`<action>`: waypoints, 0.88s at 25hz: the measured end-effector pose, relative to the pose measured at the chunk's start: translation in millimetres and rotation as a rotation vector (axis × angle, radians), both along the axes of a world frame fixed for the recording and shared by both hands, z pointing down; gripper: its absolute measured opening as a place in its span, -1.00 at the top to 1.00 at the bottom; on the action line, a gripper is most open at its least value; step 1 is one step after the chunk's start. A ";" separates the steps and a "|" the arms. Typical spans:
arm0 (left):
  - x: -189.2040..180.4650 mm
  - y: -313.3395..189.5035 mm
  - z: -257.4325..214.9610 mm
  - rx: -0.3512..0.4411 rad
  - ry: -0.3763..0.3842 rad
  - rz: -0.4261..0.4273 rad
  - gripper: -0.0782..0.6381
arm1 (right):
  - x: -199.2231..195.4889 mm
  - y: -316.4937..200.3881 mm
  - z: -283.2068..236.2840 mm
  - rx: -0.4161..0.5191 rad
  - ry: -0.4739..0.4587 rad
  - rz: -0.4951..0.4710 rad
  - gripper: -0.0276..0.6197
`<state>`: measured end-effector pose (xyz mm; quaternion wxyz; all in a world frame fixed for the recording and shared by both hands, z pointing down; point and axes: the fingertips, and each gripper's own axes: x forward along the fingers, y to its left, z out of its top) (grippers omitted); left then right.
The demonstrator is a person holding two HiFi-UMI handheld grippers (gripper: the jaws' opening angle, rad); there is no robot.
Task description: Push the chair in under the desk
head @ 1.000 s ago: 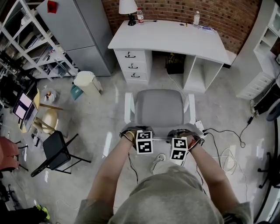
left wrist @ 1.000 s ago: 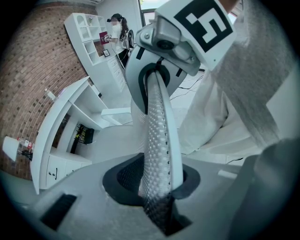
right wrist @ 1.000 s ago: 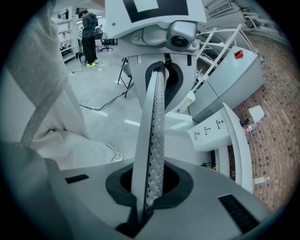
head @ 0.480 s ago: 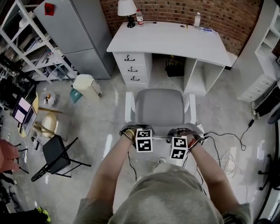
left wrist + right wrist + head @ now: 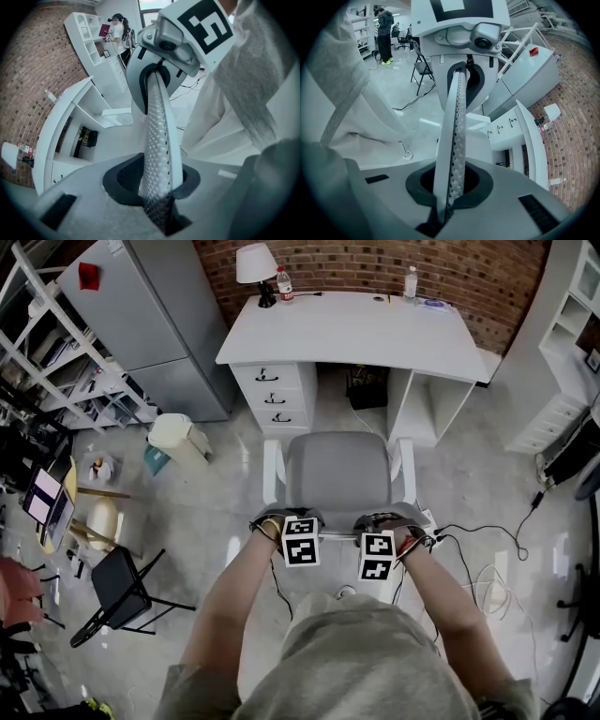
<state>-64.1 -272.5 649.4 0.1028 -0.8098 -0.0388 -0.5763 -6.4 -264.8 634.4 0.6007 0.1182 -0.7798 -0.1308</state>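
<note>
The chair [image 5: 337, 470] is not yet under the desk [image 5: 375, 329]. It stands on the floor [image 5: 216, 484], squarely facing the opening between the drawers [image 5: 272, 395] and the side shelf [image 5: 427, 404]. The whole seat is out in the open, and a strip of bare floor shows between its front edge and the opening. The grip for the push is in place. The left gripper [image 5: 289, 519] pinches the top edge of the mesh backrest [image 5: 158, 136], its jaws pressed onto the rim. The right gripper [image 5: 380, 521] is clamped on the same edge a little further along, its jaws almost together on the thin rim. By my reading the approach is lined up and partly made. What remains is the final straight push until the seat goes beneath the desk's front edge, then letting go with both tongs.
</note>
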 end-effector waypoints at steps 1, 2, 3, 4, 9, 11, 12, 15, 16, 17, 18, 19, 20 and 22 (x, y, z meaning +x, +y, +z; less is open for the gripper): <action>0.3 -2.9 -0.4 0.003 0.001 0.002 0.52 | 0.3 -2.7 -0.3 0.001 0.000 0.002 0.87; 0.7 -6.5 -0.8 0.008 0.003 0.003 0.52 | 0.6 -5.9 -0.7 0.003 0.001 0.004 0.87; 1.2 -10.3 -1.2 0.013 0.003 0.004 0.52 | 1.0 -9.5 -1.1 0.006 0.001 0.005 0.87; 1.9 -13.8 -1.5 0.016 0.003 0.006 0.52 | 1.6 -12.8 -1.3 0.008 0.001 0.007 0.87; 4.4 -25.4 -1.7 0.011 0.003 0.014 0.52 | 4.1 -24.2 -1.1 0.006 0.003 0.017 0.87; 4.8 -31.6 -2.3 0.011 0.005 0.018 0.52 | 4.2 -30.4 -1.7 0.008 0.002 0.019 0.87; 5.4 -35.6 -2.8 0.012 0.006 0.021 0.52 | 4.7 -34.2 -2.1 0.009 0.002 0.020 0.87; 6.4 -47.2 -3.3 0.015 0.009 0.027 0.52 | 5.2 -45.5 -2.3 0.011 0.002 0.026 0.87; 6.9 -51.0 -3.1 0.014 0.009 0.030 0.52 | 5.6 -49.2 -2.1 0.011 0.001 0.029 0.87; 7.8 -55.1 -2.8 0.014 0.009 0.033 0.52 | 6.5 -53.2 -1.8 0.011 0.001 0.031 0.87; 8.9 -59.3 -2.5 0.015 0.009 0.036 0.52 | 7.6 -57.2 -1.3 0.012 0.002 0.034 0.87; 9.6 -63.2 -1.9 0.015 0.008 0.039 0.52 | 8.5 -61.1 -0.7 0.013 0.003 0.036 0.87; 10.1 -66.9 -1.4 0.015 0.008 0.042 0.52 | 9.2 -64.6 -0.1 0.013 0.005 0.039 0.87; 11.0 -74.5 -1.4 0.013 0.009 0.047 0.52 | 10.1 -72.0 0.0 0.010 0.005 0.045 0.87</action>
